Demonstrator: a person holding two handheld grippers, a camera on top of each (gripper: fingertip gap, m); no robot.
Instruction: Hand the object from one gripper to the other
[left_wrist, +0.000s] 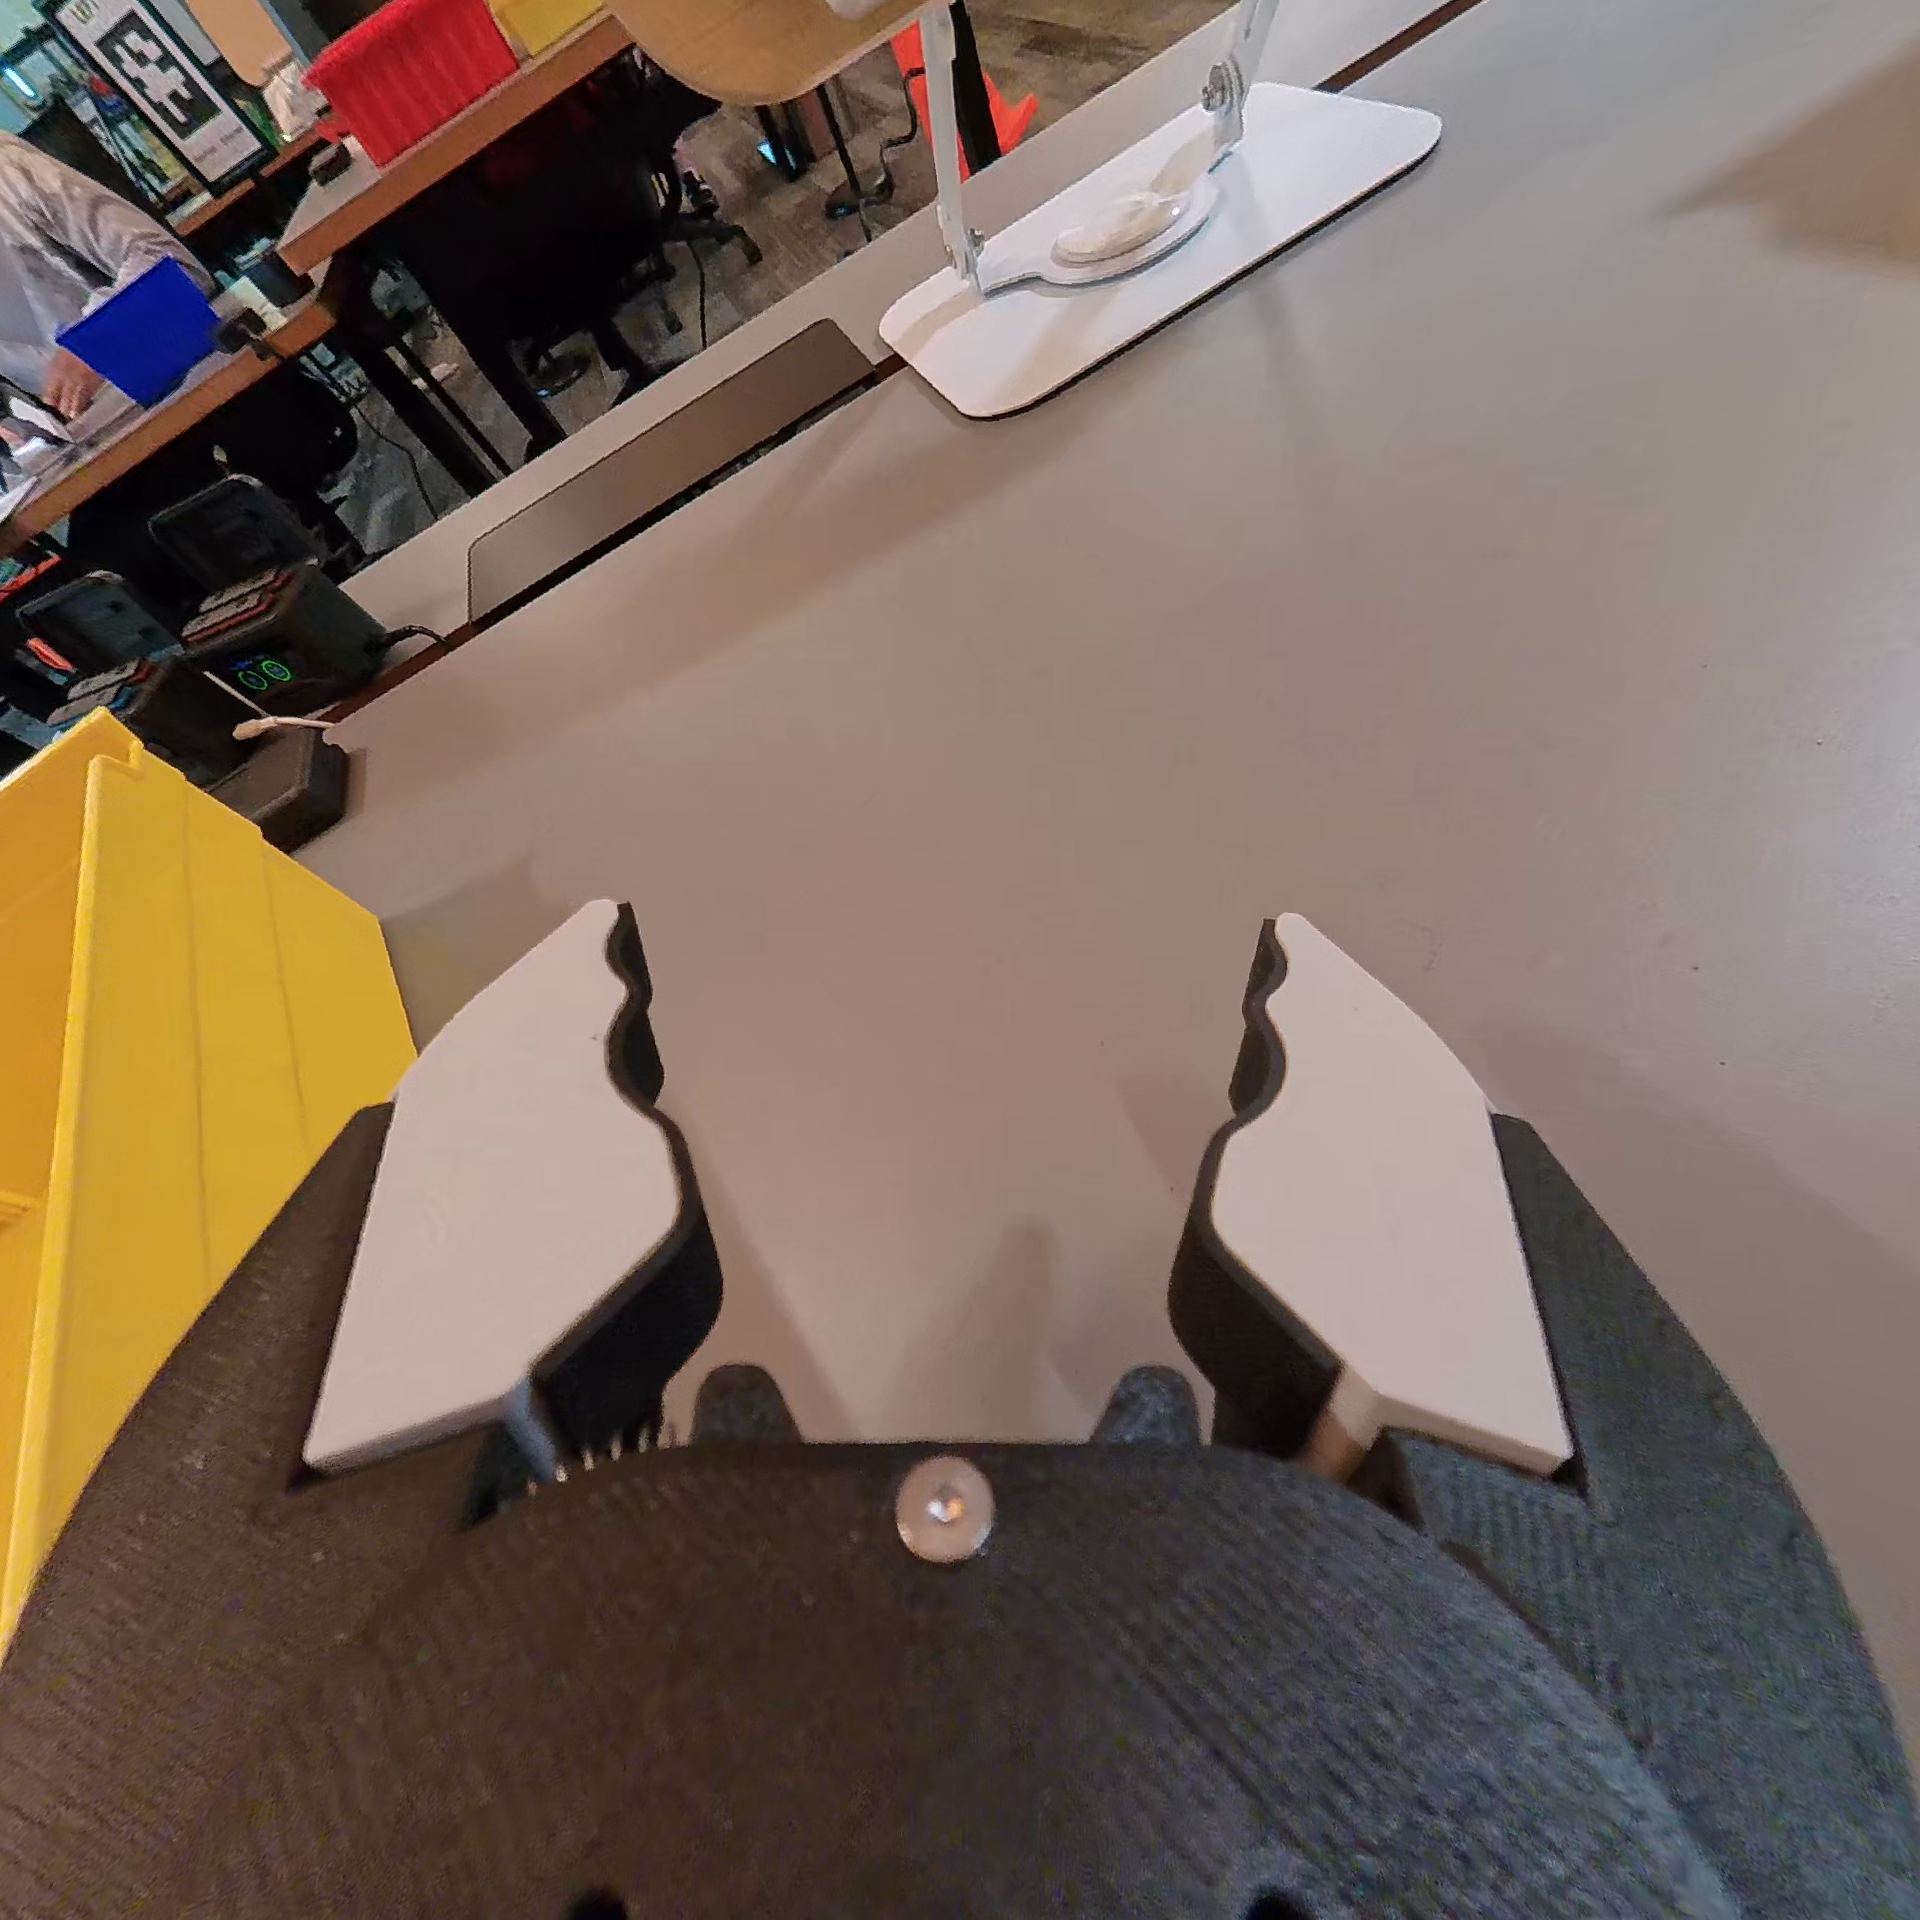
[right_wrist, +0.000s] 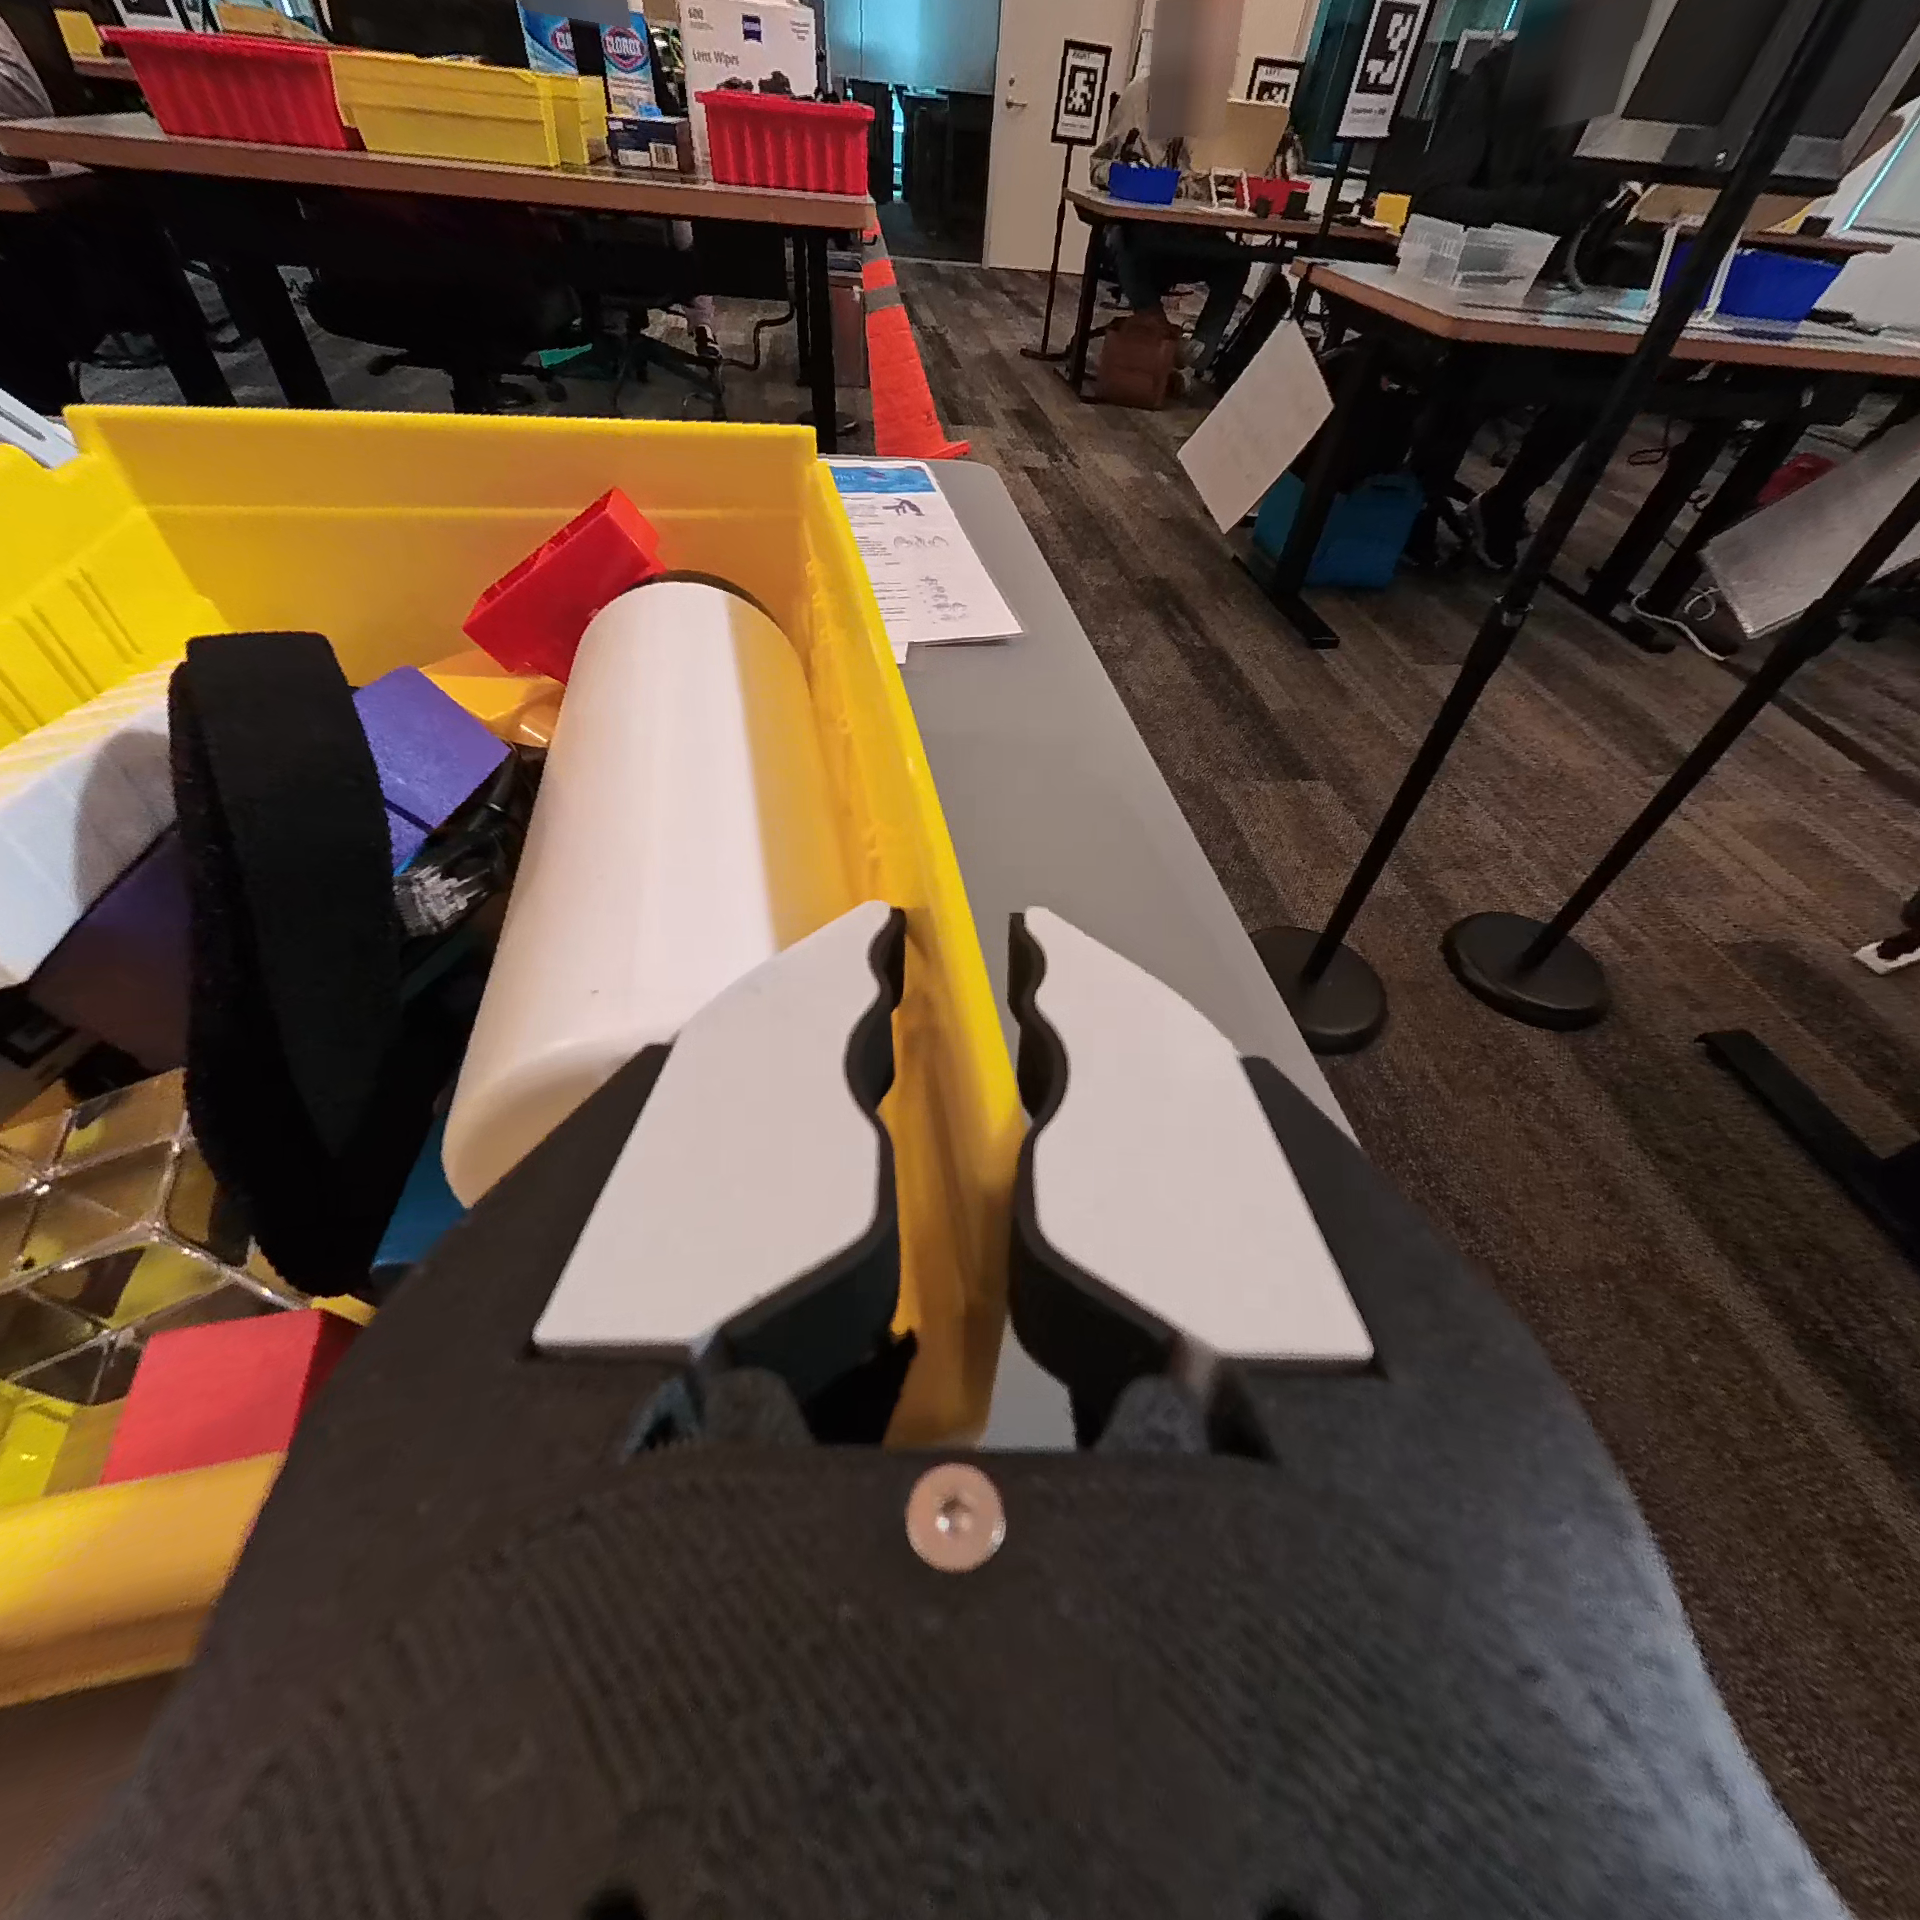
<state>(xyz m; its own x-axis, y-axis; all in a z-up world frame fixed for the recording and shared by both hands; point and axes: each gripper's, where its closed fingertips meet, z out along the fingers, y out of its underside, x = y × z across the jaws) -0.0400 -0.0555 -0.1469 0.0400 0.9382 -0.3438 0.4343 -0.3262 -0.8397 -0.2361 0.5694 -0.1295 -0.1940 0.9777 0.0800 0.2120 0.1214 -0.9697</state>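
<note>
My left gripper (left_wrist: 951, 925) is wide open and empty, held over a bare grey table (left_wrist: 1247, 727). A yellow bin (left_wrist: 156, 1039) stands just to its left. My right gripper (right_wrist: 956, 920) hovers over the right wall of the yellow bin (right_wrist: 914, 790), jaws only a narrow gap apart with nothing between them. The bin's wall shows through the gap. In the bin lie a white cylinder (right_wrist: 665, 831), a black strap loop (right_wrist: 281, 914), a purple block (right_wrist: 426, 743), a red block (right_wrist: 208, 1392), a red plastic piece (right_wrist: 566, 582) and a faceted shiny piece (right_wrist: 94, 1226).
A white flat-based stand (left_wrist: 1143, 260) sits at the far side of the table. A printed sheet (right_wrist: 925, 561) lies beyond the bin. The table's right edge drops to the floor, where black pole stands (right_wrist: 1340, 987) and an orange cone (right_wrist: 894, 343) stand. The left gripper's tips are roughly 65 centimetres from the right gripper's.
</note>
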